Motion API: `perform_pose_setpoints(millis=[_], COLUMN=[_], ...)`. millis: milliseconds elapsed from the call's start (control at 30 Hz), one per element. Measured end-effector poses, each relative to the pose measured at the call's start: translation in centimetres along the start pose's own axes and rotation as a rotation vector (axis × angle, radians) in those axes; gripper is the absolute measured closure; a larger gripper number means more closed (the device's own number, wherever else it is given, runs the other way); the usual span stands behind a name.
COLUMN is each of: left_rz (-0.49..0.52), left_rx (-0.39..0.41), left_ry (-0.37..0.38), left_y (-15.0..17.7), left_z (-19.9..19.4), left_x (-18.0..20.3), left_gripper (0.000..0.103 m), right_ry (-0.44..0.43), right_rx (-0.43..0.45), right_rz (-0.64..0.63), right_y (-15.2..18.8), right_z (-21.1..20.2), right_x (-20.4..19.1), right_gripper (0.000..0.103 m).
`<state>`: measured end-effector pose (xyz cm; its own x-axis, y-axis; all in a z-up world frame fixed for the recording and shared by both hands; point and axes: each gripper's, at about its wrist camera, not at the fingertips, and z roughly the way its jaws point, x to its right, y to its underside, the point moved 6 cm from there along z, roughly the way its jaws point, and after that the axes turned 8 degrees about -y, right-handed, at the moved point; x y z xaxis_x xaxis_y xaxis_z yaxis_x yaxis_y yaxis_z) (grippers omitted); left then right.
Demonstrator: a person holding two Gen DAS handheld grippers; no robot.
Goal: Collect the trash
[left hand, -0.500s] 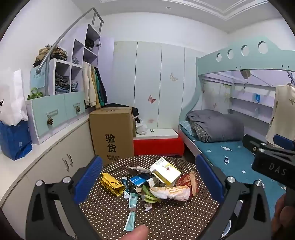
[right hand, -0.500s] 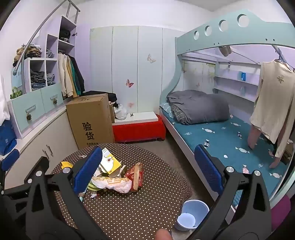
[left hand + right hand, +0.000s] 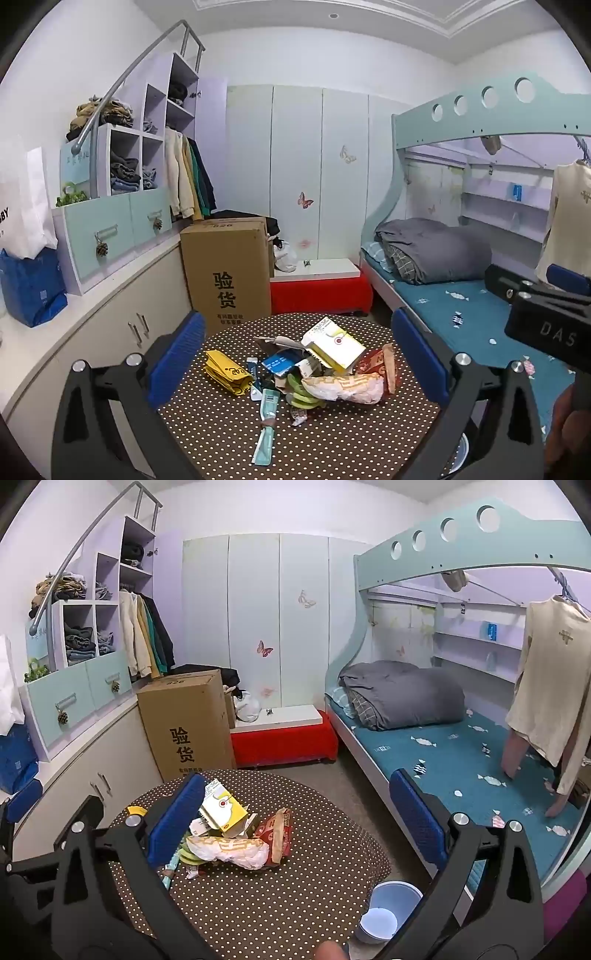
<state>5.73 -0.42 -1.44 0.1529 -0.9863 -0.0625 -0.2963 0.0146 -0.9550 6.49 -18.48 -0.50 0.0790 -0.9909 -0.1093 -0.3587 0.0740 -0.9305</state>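
Cardboard box (image 3: 226, 273) marked "验货", "DAS" on right claw (image 3: 543, 314)

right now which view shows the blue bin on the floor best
The right wrist view. The blue bin stands on the floor beside the polka-dot table, its rim and inside showing between the open right tool's fingers. The left wrist view shows only a sliver of it behind a finger.

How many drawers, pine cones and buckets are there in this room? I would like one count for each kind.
Drawers: 2
Pine cones: 2
Bucket: 1
Total: 5
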Motion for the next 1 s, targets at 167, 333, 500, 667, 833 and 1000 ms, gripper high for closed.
perform_pose_setpoints(millis=[167, 333, 500, 667, 833, 1000], left_rz=[-0.015, -0.067, -0.094, -0.04, -0.029, -0.022], left_rx=[0.017, 0.05, 0.029, 0.025, 0.003, -0.006], left_ry=[-0.005, 0.014, 0.001, -0.037, -0.025, -0.023], left_y=[-0.1, -0.3, -0.2, 0.0, 0.3, 0.6], left_z=[-0.1, -0.1, 0.5, 0.6, 0.9, 1.0], left_x=[-0.3, -0.8, -1.4, -1.2, -1.0, -0.8], left_gripper=[0.004, 0.004, 0.004, 0.004, 0.004, 0.004], right_ry=[-0.009, -0.007, -0.005, -0.007, -0.012, -0.014], right_rx=[0.008, 0.014, 0.001, -0.004, -0.01, -0.018], right_rz=[0.01, 0.005, 0.005, 0.007, 0.006, 0.007], right_y=[0.6, 1.0, 1.3, 1.2, 1.4, 1.6], right_z=[0.1, 0.3, 0.7, 0.8, 1.0, 1.4], right_x=[0.9, 0.9, 0.8, 1.0, 0.8, 0.9], right_gripper=[0.005, 0.005, 0.005, 0.005, 0.005, 0.005])
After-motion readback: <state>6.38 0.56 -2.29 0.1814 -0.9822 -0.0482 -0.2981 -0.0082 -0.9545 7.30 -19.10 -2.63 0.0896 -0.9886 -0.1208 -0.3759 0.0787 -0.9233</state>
